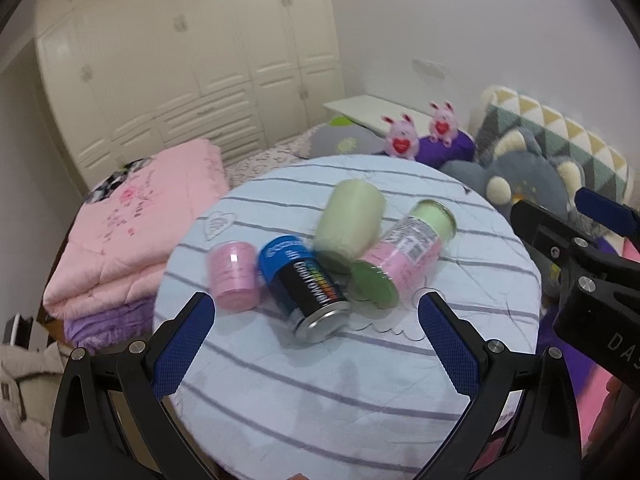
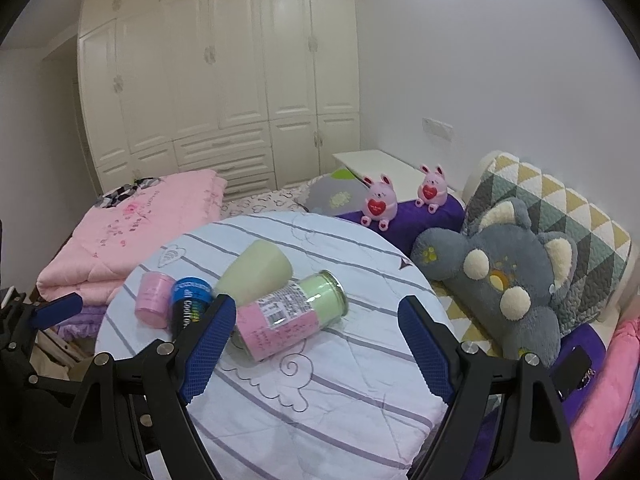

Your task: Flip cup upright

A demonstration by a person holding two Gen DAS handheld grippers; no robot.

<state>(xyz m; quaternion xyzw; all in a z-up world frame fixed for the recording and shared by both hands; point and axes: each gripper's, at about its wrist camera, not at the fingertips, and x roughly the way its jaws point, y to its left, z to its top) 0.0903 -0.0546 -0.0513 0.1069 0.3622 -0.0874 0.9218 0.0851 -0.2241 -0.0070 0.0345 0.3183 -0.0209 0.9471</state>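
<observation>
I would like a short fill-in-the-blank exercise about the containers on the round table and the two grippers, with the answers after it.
1. The pale green cup lies on its ____.
2. The small pink cup stands beside the ____ can.
3. The jaws of the left gripper and the right gripper are ____.
4. The glass jar has a pink ____.

Answers: side; blue; open; label

Your left wrist view is pretty smeared with motion blur, especially the cups and the wardrobe (image 1: 180, 60); the right wrist view is much sharper. Lighting's soft, even indoor light with faint shadows, and both frames get heavy fisheye bending plus dark corners.
</observation>
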